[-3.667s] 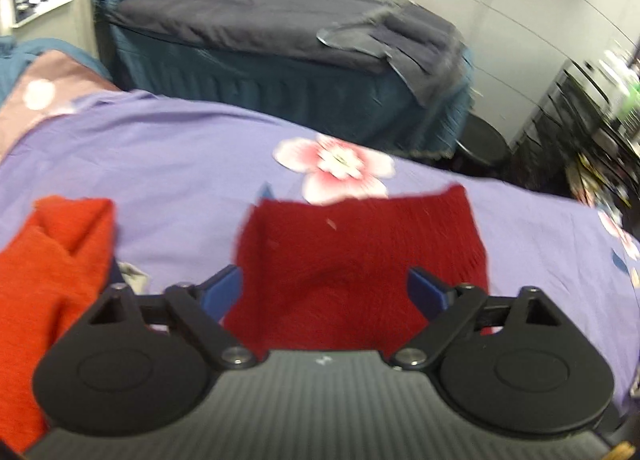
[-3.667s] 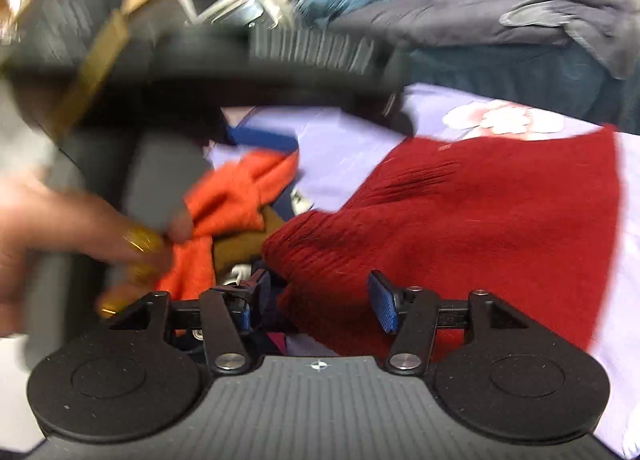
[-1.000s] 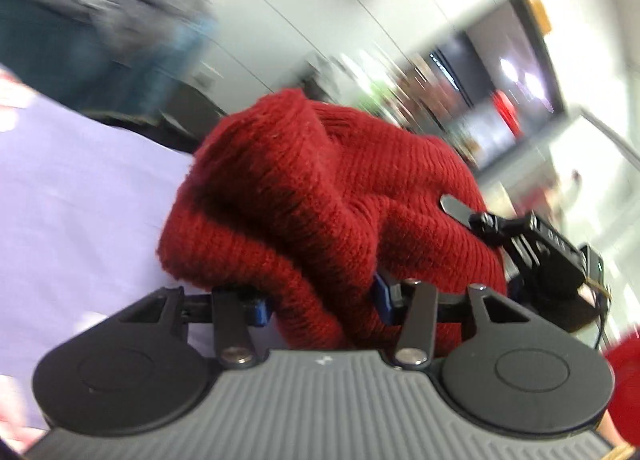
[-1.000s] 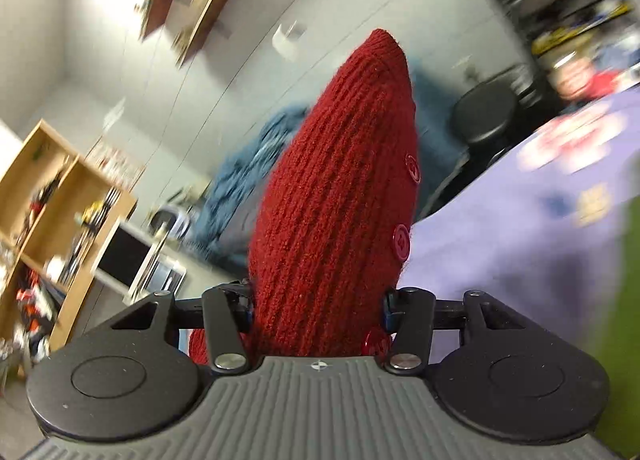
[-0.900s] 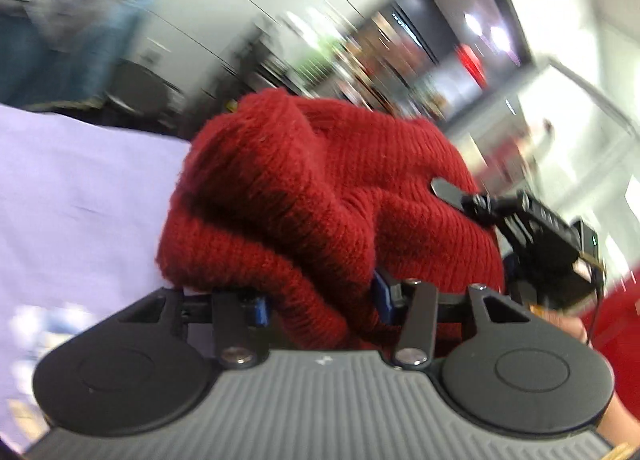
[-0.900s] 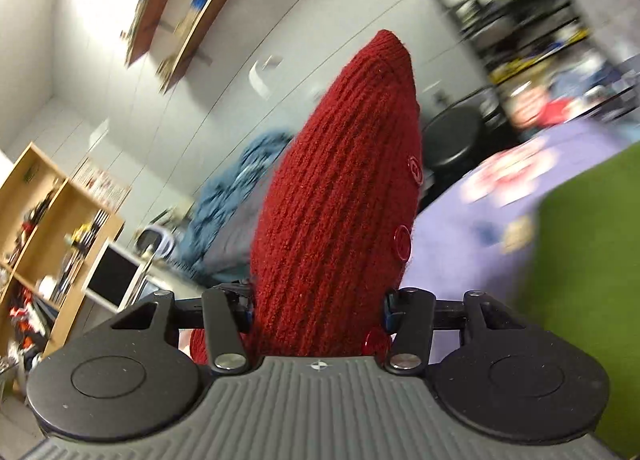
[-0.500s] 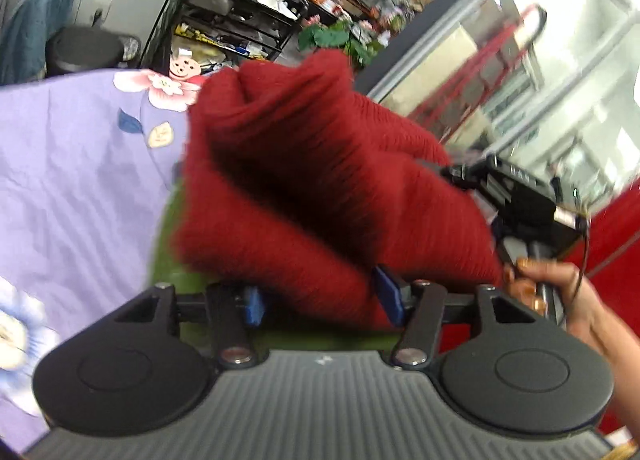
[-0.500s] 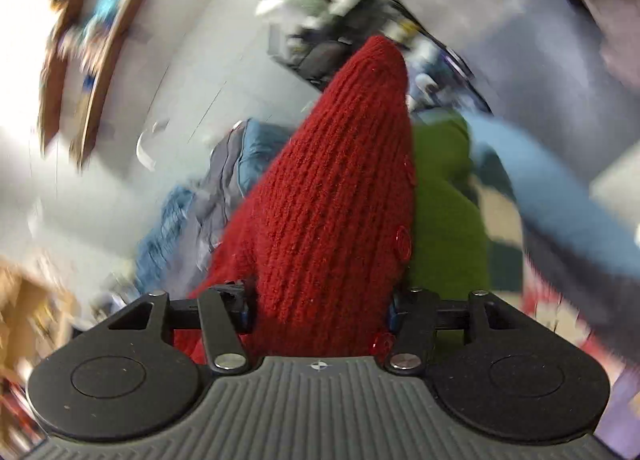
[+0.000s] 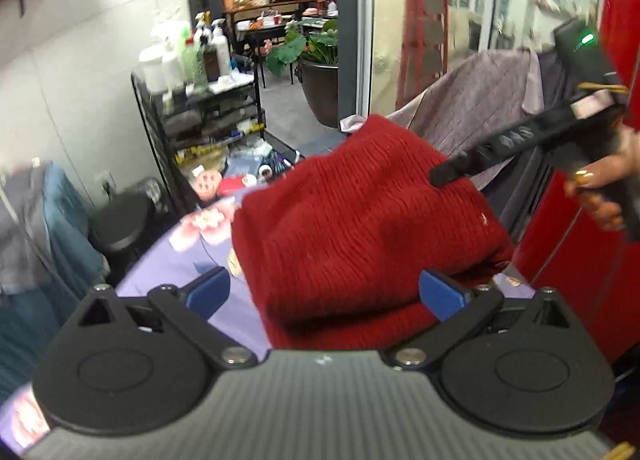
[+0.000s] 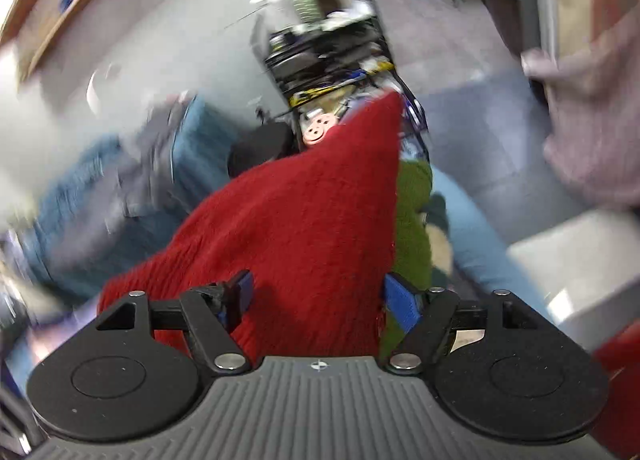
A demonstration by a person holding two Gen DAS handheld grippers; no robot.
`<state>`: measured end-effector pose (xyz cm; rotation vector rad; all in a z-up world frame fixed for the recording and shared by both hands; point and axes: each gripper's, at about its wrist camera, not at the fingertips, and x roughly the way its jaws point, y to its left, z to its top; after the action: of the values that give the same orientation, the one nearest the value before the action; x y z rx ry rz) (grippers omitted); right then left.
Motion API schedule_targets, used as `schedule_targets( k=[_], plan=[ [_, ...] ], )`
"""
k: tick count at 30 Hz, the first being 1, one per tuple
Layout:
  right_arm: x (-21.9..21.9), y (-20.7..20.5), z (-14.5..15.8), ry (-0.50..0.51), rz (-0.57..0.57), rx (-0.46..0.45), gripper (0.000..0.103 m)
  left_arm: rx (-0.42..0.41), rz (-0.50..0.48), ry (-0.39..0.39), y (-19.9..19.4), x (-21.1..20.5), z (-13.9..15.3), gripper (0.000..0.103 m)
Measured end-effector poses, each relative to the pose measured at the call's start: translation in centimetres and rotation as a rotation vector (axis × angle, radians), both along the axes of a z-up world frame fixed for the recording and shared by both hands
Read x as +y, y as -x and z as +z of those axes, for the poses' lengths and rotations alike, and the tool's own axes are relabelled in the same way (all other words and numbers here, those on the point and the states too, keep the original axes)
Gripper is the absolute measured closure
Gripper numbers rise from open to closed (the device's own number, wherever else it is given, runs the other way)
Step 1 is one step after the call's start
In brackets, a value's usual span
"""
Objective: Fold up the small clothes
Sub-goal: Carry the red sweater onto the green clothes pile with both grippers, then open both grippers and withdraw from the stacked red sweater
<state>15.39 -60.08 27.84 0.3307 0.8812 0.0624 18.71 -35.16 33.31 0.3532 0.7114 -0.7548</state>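
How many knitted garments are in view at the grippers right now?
2. A dark red knitted sweater sits between both grippers' opening jaws, and a green knitted garment lies just behind its right edge in the right wrist view. More may be hidden underneath.

red knit blocking both tools

Lilac flowered bedsheet, folded red knit garment resting on it
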Motion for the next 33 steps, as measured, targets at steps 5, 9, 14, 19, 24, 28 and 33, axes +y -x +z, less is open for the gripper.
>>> schedule_targets(
  k=[5, 9, 14, 19, 24, 28, 33],
  plan=[
    [1.7, 2.1, 2.4, 0.191, 0.074, -0.096, 0.001, -0.101, -0.066, 0.112, -0.3, -1.8, 0.7, 0.001],
    [2.6, 2.2, 0.7, 0.168, 0.182, -0.095, 0.052, 0.027, -0.133, 0.109, -2.0, -4.0, -1.8, 0.025],
    [4.0, 2.5, -2.8, 0.27, 0.269, -0.024, 0.056, 0.131, -0.137, -0.05, -3.4, -5.0, -7.8, 0.031],
    [4.2, 2.7, 0.0, 0.23, 0.263, -0.012, 0.042, 0.067, -0.143, -0.05, -1.8, -4.8, -5.2, 0.0],
    [5.7, 2.4, 3.3, 0.273, 0.297, -0.005, 0.003, -0.021, -0.123, -0.129, 0.1, -4.8, 0.0, 0.0],
    [7.0, 2.3, 4.2, 0.321, 0.355, 0.007, 0.0, -0.024, -0.069, -0.211, 0.4, -5.1, 1.5, 0.0],
    [7.3, 2.3, 4.3, 0.315, 0.359, 0.046, 0.0, 0.034, -0.04, -0.265, 0.1, -5.3, 1.5, 0.0]
  ],
)
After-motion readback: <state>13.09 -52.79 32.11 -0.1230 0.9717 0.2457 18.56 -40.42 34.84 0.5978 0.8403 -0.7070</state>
